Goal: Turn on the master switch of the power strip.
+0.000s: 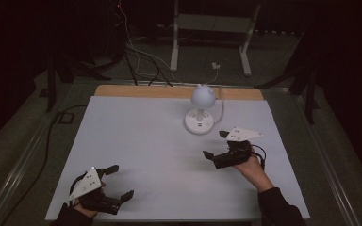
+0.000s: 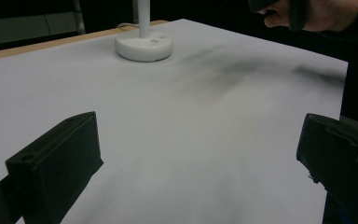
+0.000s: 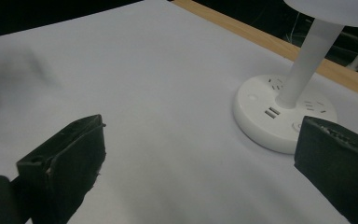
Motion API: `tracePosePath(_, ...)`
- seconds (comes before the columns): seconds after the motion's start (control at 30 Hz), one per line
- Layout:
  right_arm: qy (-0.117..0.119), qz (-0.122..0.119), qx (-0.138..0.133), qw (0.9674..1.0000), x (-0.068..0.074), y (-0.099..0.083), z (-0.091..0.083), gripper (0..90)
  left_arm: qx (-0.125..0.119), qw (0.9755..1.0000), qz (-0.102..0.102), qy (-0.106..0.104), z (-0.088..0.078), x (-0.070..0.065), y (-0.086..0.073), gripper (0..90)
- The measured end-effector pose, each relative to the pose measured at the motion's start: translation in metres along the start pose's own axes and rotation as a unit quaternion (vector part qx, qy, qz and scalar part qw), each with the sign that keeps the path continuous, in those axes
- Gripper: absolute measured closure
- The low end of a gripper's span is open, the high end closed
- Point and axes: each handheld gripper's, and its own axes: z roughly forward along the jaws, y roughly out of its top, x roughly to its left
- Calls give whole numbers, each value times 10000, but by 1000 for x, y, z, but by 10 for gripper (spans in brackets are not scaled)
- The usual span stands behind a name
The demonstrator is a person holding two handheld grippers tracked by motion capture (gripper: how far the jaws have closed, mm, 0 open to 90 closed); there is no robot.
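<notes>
A white desk lamp (image 1: 201, 109) stands on a round base with sockets and USB ports at the back middle of the white table (image 1: 141, 146). Its base (image 2: 143, 45) shows far ahead in the left gripper view, and its base (image 3: 279, 119) and stem lie close on the right in the right gripper view. My left gripper (image 1: 121, 181) rests near the front left edge, open, with nothing between its jaws. My right gripper (image 1: 215, 144) is held just in front and right of the lamp, open and empty.
A white cable (image 1: 221, 101) runs from the lamp off the table's wooden back edge (image 1: 136, 91). Behind the table stand a white frame (image 1: 212, 33) and loose cables on a dark floor. A hand with the other gripper (image 2: 307, 14) shows at top right in the left gripper view.
</notes>
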Motion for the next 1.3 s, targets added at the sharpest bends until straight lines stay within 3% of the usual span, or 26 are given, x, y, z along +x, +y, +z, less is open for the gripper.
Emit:
tracePosePath(0.37,19,31,22,10000,-13,4,15,19,0,10000,4,-1,0,0,0,2)
tracePosePath(0.97,-164,-79,282,9994,-37,1,48,18,-4,10000,-25,5,0,1,-1,2)
tracePosePath(1.3,-286,181,407,9986,-53,-1,60,45,-2,10000,-16,-10,0,-1,0,2)
